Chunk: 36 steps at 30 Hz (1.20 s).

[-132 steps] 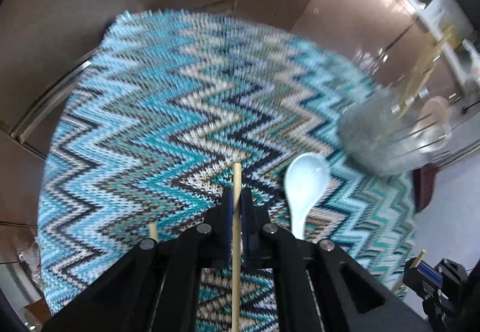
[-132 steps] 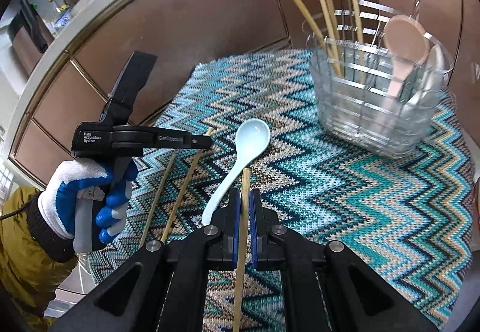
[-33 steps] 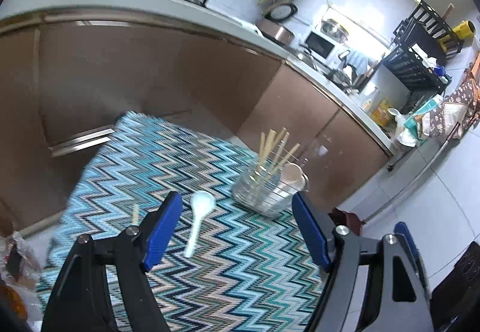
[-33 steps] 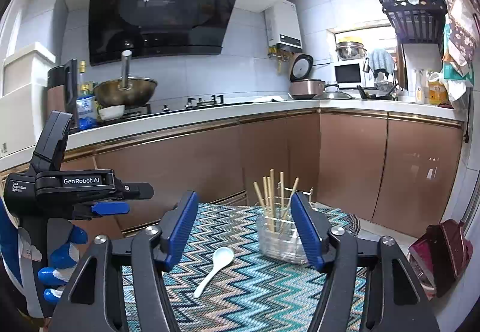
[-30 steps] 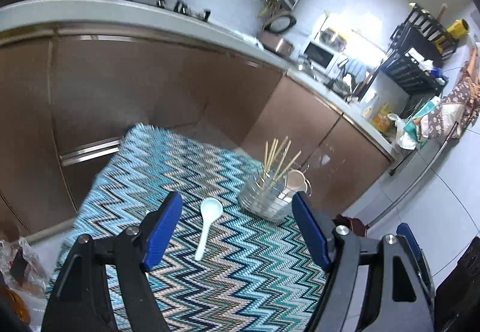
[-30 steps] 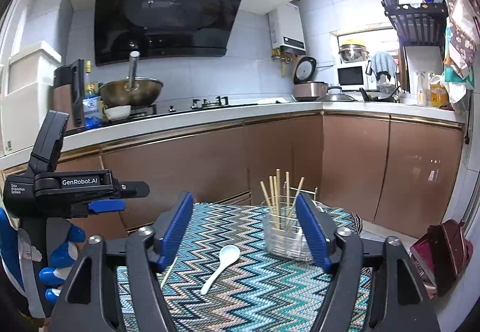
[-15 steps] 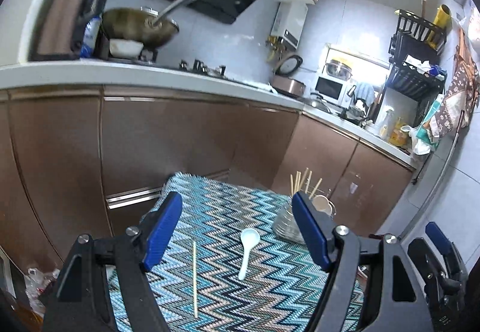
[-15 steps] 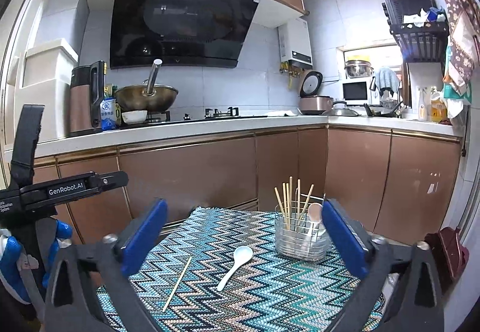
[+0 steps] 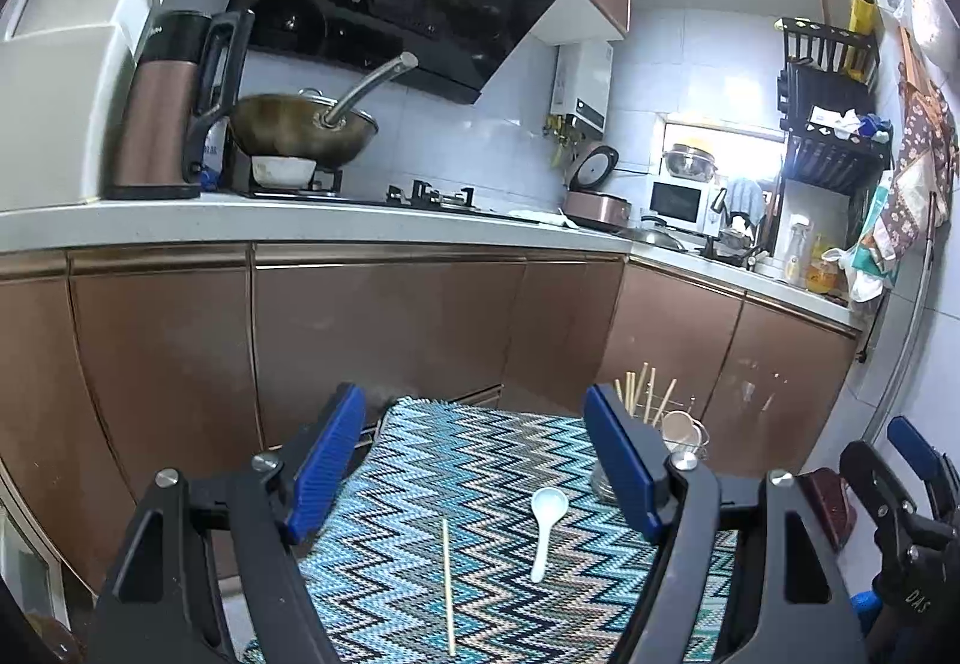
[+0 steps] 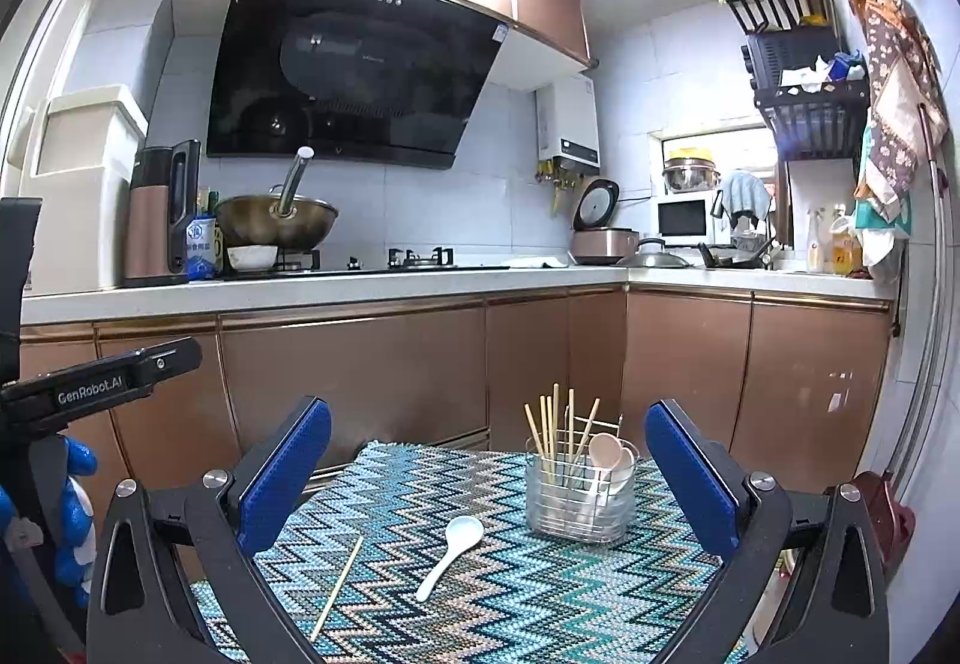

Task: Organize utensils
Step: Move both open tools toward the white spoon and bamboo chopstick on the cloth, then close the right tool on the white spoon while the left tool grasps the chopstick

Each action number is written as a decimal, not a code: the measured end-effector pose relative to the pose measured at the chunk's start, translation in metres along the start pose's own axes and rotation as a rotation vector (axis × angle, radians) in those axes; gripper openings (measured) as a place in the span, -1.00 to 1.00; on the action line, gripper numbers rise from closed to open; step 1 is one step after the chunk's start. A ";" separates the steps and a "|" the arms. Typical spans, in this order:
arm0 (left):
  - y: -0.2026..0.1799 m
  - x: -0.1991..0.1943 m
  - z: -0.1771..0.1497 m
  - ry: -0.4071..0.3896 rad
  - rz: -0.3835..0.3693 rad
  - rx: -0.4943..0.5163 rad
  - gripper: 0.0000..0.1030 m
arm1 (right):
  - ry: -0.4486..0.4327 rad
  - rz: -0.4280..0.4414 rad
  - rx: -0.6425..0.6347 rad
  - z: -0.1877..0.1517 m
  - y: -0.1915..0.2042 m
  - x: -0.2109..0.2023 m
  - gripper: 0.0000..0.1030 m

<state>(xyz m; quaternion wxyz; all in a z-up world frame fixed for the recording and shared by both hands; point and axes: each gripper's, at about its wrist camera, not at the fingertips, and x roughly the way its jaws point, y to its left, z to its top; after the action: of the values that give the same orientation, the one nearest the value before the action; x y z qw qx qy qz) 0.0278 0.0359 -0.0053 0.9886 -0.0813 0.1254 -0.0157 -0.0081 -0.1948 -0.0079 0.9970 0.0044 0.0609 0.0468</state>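
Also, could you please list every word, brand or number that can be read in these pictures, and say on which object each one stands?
"GenRobot.AI": on the black body of the left gripper, seen in the right wrist view.
"DAS": on the black body of the right gripper, at the lower right edge of the left wrist view.
Blue carton beside the kettle: printed, too small to read.
Water heater panel: label too blurred to read.

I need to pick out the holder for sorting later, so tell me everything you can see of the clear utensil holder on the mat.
The utensil holder is a see-through, straight-walled tub, plastic or glass by its look, with a thin wire frame rising above its rim. It stands upright on the far right part of the zigzag mat. Several wooden chopsticks lean upright in its left side; a beige spoon and pale spoons stand in its right side. The white spoon on the mat lies apart from it. In the left wrist view a gripper finger hides most of it.
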 end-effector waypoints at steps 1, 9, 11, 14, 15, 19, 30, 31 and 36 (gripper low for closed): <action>0.000 0.001 -0.001 -0.001 0.002 0.007 0.44 | 0.003 0.002 0.001 0.000 0.000 0.001 0.99; 0.004 0.011 -0.007 0.016 0.007 0.014 0.44 | 0.074 0.025 0.018 -0.012 0.003 0.020 0.99; 0.005 0.016 -0.008 0.021 0.016 0.018 0.44 | 0.093 0.031 0.021 -0.014 0.004 0.025 0.99; 0.007 0.027 -0.012 0.041 0.030 0.018 0.44 | 0.128 0.034 0.025 -0.020 0.005 0.035 0.99; 0.006 0.030 -0.013 0.048 0.033 0.019 0.44 | 0.141 0.035 0.025 -0.021 0.005 0.039 1.00; 0.007 0.052 -0.022 0.096 0.053 0.029 0.44 | 0.198 0.038 0.024 -0.032 0.006 0.056 1.00; 0.027 0.141 -0.065 0.343 0.093 0.004 0.44 | 0.407 0.080 0.045 -0.072 0.004 0.125 1.00; 0.032 0.152 -0.070 0.380 0.076 -0.020 0.44 | 0.426 0.080 0.044 -0.077 0.004 0.133 1.00; 0.062 0.202 -0.093 0.567 0.005 -0.124 0.44 | 0.505 0.084 0.028 -0.094 0.005 0.169 1.00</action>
<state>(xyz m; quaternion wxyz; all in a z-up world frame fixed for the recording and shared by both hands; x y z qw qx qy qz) 0.2007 0.0719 -0.1535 0.9074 -0.1337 0.3976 -0.0274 0.1471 -0.1741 -0.1217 0.9472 0.0090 0.3085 0.0867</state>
